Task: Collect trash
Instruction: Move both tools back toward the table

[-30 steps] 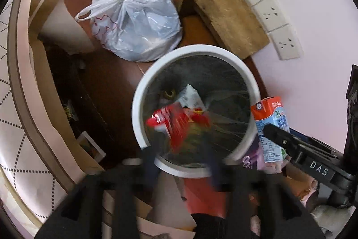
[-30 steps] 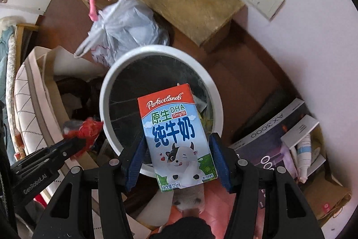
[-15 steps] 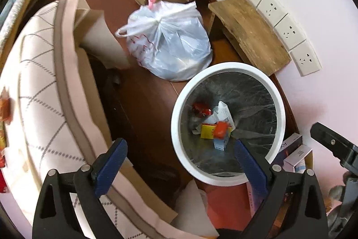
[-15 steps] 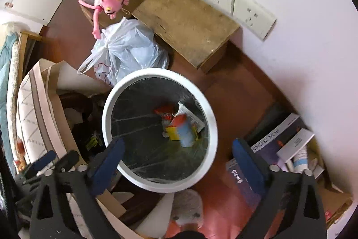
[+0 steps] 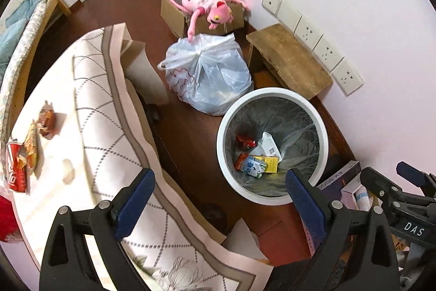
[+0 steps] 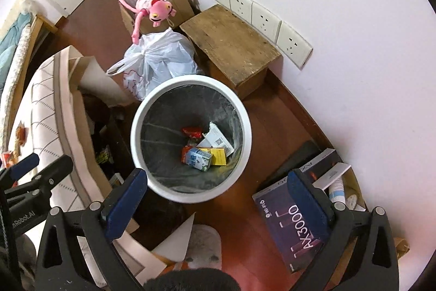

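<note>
A white round bin (image 5: 323, 127) (image 6: 246, 124) with a black liner stands on the floor. Inside lie a milk carton (image 5: 253, 167) (image 6: 199, 159), a red wrapper (image 5: 245, 141) (image 6: 192, 131), a yellow box and white paper. My left gripper (image 5: 218, 198) is open and empty, above and to the left of the bin. My right gripper (image 6: 218, 195) is open and empty above the bin's near rim. More trash lies on the table (image 5: 90, 127) at the left: a crushed red can (image 5: 15, 168) and snack wrappers (image 5: 46, 120).
A tied white plastic bag (image 5: 209, 75) sits behind the bin. A wooden stool (image 5: 288, 62) stands by the wall sockets. A cardboard box with a pink plush toy (image 5: 207, 7) is farther back. A dark AX3000 box (image 6: 294, 220) lies right of the bin.
Both grippers opened and dropped their loads: the red wrapper and the milk carton now lie in the bin. Both grippers have risen and pulled back; the left view now shows the table.
</note>
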Motion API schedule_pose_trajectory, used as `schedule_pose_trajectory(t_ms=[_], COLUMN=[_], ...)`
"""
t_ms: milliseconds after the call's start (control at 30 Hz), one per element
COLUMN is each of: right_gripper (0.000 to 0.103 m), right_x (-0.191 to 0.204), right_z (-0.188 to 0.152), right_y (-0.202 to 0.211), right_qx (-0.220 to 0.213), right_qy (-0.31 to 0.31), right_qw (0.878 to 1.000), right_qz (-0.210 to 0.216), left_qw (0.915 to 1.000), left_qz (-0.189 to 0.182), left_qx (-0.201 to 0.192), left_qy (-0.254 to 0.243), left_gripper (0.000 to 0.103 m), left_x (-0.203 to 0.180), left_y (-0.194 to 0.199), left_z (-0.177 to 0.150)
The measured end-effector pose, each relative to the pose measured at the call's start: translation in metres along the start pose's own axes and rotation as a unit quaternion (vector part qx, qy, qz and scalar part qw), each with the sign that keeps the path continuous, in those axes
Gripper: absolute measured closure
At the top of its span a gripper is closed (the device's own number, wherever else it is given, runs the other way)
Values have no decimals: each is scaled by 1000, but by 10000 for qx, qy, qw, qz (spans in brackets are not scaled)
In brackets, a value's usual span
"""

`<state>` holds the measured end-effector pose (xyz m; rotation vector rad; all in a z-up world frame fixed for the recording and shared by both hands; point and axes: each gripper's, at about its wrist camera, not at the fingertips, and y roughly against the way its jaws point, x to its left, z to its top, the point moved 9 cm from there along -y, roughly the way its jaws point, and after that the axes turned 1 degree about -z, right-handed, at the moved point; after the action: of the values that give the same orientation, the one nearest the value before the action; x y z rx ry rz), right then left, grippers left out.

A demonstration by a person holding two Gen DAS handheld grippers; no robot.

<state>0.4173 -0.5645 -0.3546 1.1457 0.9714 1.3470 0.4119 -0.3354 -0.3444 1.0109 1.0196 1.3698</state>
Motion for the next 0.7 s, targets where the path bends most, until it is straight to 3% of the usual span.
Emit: schedule_pose_trajectory(t_ms=[433,700], right_gripper=[0,0], right_x=[17,55], right_z=[-17,-24], right_y=[83,158], right_qx=[-494,-1072], right_qy=[152,199], right_qw=[9986,9923], right_qz=[80,585], left_qw=[9985,9928], left_qz=[-219,-302], left_qx=[-482,-1111], left_qy=[120,325], left_gripper=[5,5], left_x=[5,32], left_y=[67,134], left_z=[-16,-18])
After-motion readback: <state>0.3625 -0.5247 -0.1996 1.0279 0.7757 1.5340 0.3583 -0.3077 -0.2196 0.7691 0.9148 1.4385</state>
